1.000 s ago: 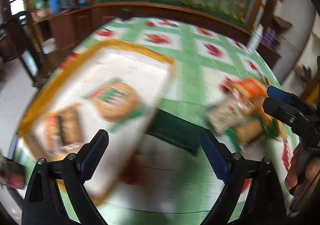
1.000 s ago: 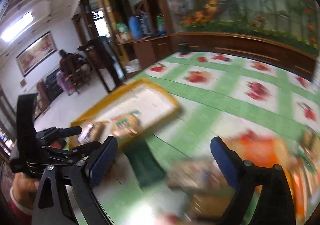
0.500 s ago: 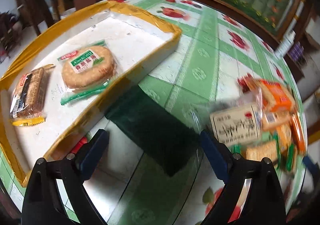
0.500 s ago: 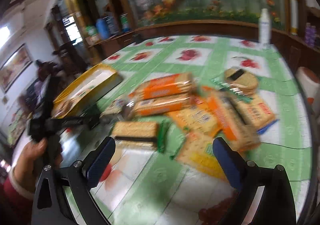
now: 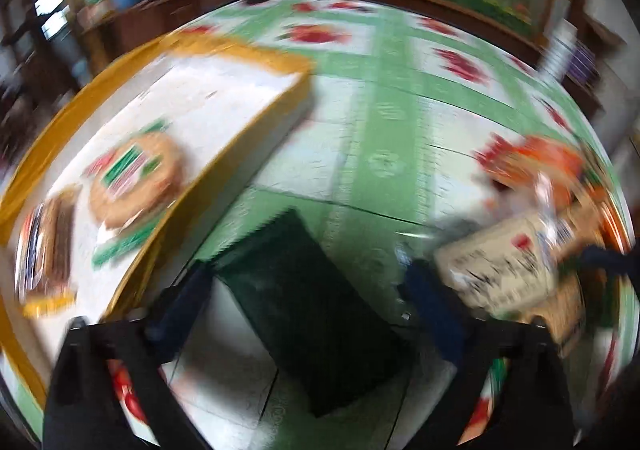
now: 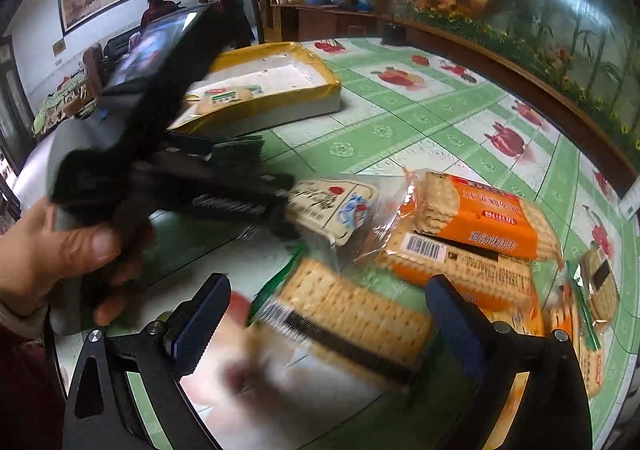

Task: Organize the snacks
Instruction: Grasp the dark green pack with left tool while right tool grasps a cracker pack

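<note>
Right gripper (image 6: 326, 316) spread wide, grasping nothing, above a cracker pack (image 6: 352, 316) lying flat on the surface (image 6: 384, 129), long axis running from upper left to lower right. Left gripper (image 5: 308, 304) likewise released, fingers (image 5: 434, 310) just beside a cream packet (image 5: 500, 274). Beyond, yellow-rimmed tray (image 6: 280, 97) with round biscuits (image 5: 134, 177).

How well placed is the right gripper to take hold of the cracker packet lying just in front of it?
Probably well placed: the right gripper is open, and the cracker packet lies flat between its fingers with nothing on top. The left gripper works at the cream packet beyond, clear of this approach.
</note>
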Available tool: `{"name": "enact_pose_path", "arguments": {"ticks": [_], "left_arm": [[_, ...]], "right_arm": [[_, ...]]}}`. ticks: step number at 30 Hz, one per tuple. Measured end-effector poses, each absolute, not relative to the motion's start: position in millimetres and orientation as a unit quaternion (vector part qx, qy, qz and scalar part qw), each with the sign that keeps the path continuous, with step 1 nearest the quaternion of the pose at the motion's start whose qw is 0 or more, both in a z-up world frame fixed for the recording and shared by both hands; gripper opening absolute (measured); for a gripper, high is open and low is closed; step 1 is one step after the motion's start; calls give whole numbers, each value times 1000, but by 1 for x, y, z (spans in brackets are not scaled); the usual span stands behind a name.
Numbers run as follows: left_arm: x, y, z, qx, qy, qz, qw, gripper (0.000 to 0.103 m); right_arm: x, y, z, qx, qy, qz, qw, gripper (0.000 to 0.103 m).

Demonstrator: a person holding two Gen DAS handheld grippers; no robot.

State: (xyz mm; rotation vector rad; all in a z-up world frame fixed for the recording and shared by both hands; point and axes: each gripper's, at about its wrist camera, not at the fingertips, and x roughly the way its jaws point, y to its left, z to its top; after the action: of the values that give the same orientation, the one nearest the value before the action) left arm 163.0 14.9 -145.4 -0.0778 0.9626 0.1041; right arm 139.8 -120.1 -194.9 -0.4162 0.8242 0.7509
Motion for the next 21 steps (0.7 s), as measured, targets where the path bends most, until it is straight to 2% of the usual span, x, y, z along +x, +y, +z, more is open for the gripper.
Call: {"name": "enact_pose_path", "arguments": {"ticks": [1, 2, 3, 4, 8, 11, 12, 14, 15, 16, 21], "left_arm": [[161, 13, -144, -27, 462, 32, 886, 74], [159, 10, -142, -14, 463, 11, 886, 68], [157, 7, -141, -2, 466, -12, 885, 55], [157, 5, -139, 9, 468, -36, 883, 49], [151, 3, -136, 46, 489, -95, 866, 48], [144, 5, -136, 53, 501, -98, 859, 48], [143, 6, -135, 54, 505, -99, 856, 51], [143, 8, -136, 51, 515, -94, 851, 63], [144, 9, -138, 51, 519, -91, 849, 76], [142, 8, -140, 55, 520, -90, 847, 80], [132, 8, -140, 60, 524, -99, 844, 82]], "right_arm": [[142, -119, -197, -195, 393, 353, 826, 99], [145, -119, -199, -195, 398, 353, 824, 99], [146, -120, -203, -196, 406, 351, 821, 99], [147, -119, -205, -198, 411, 351, 818, 99], [144, -121, -209, -200, 423, 366, 805, 101], [141, -120, -210, -205, 431, 383, 791, 101], [139, -120, -210, -205, 437, 393, 783, 101], [135, -120, -211, -207, 445, 408, 770, 102], [131, -120, -212, -213, 446, 417, 763, 102], [128, -119, -213, -218, 449, 425, 756, 102], [113, -116, -211, -234, 452, 444, 737, 102]]}}
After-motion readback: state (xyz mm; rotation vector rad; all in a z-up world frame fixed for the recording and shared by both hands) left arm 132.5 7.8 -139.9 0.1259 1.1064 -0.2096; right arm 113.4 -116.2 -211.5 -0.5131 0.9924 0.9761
